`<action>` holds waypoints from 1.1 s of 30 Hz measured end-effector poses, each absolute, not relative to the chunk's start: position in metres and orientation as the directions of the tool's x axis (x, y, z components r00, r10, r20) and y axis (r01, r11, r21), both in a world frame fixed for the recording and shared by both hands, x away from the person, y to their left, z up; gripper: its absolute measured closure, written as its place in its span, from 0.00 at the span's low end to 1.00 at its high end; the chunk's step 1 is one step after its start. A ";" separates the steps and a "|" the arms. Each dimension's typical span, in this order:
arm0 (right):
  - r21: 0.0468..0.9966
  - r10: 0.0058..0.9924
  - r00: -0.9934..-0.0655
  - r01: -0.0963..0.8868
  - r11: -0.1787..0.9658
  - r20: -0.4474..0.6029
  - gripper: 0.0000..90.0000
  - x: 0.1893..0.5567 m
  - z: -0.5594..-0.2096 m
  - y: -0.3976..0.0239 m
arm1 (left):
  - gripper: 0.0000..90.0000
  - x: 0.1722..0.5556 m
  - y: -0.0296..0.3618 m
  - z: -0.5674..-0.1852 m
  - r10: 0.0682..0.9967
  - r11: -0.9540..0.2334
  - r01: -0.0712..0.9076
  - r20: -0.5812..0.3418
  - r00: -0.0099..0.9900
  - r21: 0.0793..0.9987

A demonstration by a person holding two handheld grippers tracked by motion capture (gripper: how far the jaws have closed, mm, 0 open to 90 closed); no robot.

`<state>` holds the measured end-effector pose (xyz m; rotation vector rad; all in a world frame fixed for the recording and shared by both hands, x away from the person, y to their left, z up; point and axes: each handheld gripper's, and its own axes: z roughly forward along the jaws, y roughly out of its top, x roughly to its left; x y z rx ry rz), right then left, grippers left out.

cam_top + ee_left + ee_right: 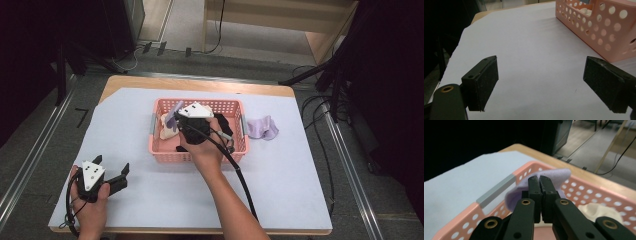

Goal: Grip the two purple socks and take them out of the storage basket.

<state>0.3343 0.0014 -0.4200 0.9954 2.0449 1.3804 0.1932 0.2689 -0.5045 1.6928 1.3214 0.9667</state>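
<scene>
A pink perforated basket [160, 150] stands at the middle of the white sheet. My right gripper [176, 116] reaches over the basket's far left part, shut on a lilac cloth [172, 114]. In the right gripper view the jaws [539, 180] meet on the cloth's fold, and the lilac cloth [560, 176] hangs just above the basket's rim [496, 187]. My left gripper [112, 164] rests near the table's front left, apart from the basket. Its jaws stand wide open with nothing between them [541, 75], and the basket's wall [604, 30] lies ahead to the right.
A second lilac cloth [263, 128] lies on the sheet just right of the basket. Inside the basket lie a cream cloth [165, 131] and a black item [223, 125]. Cables and dark stands sit beyond the table's right edge.
</scene>
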 end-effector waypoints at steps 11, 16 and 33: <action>0.962 0.833 -0.553 0.238 0.131 0.024 0.99 0.338 -0.413 -0.026 | 0.15 0.193 0.270 -0.504 0.980 -0.161 0.396 0.098 0.175 0.904; 0.972 0.856 -0.514 0.221 0.081 0.045 0.99 0.338 -0.407 -0.044 | 0.15 0.193 0.270 -0.504 0.980 -0.163 0.397 0.100 0.175 0.903; 0.984 0.912 -0.399 0.175 -0.027 0.096 0.99 0.342 -0.389 -0.115 | 0.15 0.193 0.271 -0.504 0.980 -0.155 0.393 0.092 0.175 0.906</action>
